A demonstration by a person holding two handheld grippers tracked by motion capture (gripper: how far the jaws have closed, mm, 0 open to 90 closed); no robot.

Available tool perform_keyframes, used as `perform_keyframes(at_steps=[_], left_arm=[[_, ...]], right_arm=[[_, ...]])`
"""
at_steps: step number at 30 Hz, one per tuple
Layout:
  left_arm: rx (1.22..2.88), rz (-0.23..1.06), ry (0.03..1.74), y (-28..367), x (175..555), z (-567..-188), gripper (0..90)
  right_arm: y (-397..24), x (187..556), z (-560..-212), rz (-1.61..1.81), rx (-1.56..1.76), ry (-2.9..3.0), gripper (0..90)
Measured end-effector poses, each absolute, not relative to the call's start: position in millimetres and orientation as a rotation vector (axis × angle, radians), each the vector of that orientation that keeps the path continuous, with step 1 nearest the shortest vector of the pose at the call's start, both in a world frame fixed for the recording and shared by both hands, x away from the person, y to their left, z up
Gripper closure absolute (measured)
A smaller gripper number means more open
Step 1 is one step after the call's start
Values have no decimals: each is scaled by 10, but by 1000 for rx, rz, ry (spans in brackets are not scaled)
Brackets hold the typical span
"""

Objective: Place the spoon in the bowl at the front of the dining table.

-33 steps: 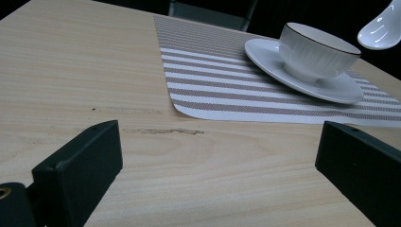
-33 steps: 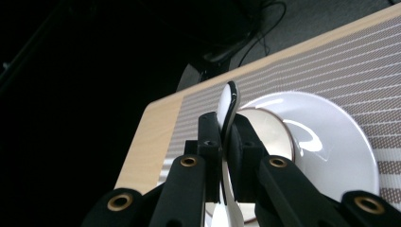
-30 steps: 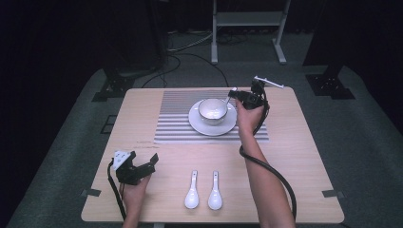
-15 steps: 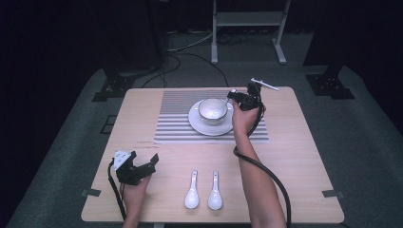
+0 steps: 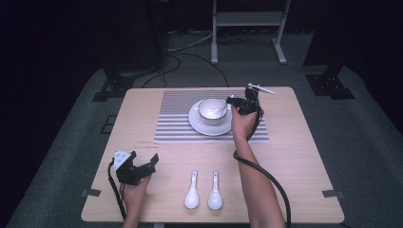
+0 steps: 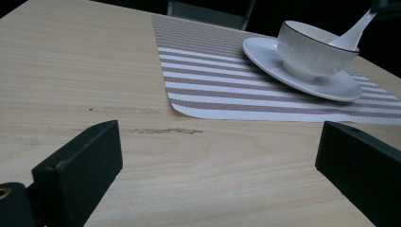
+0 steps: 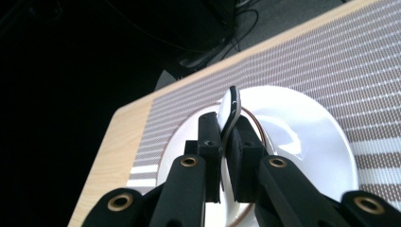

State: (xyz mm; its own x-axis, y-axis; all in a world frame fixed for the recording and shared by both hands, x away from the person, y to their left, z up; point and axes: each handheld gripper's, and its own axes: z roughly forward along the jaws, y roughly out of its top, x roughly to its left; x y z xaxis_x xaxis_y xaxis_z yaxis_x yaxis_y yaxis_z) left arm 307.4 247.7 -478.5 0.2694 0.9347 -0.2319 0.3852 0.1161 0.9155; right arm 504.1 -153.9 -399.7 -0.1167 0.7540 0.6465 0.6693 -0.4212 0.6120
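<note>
**Spoon goes into the bowl**

At seven o'clock the left gripper (image 5: 142, 167) rests, jaws apart, empty. Two spare spoons (image 5: 203, 191) lie at six. At one o'clock the right gripper (image 7: 227, 142) clamps a spoon (image 7: 230, 113), likely lowering it into the bowl (image 5: 212, 110) on its saucer (image 5: 199, 126)

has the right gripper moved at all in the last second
Yes. Judged against the plate in the high view, the right gripper has shifted slightly left, toward the bowl, with the spoon clamped in its jaws.

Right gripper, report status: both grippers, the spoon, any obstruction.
Right gripper shut on spoon, bowl end inside cup on saucer. Left gripper open, low over bare table. Two spare spoons near front edge, nothing obstructing.
</note>
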Motion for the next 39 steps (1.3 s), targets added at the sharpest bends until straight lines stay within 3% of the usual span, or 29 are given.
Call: perform_keyframes(at_steps=[23, 39], left_arm=[[1468, 642, 1305, 2475, 3074, -4785, 2], [1472, 646, 1306, 2470, 3077, -4784, 2]], right_arm=[[-1651, 4949, -4208, 1608, 2031, 1764, 836], [-1734, 4897, -4237, 1667, 2024, 1820, 732]])
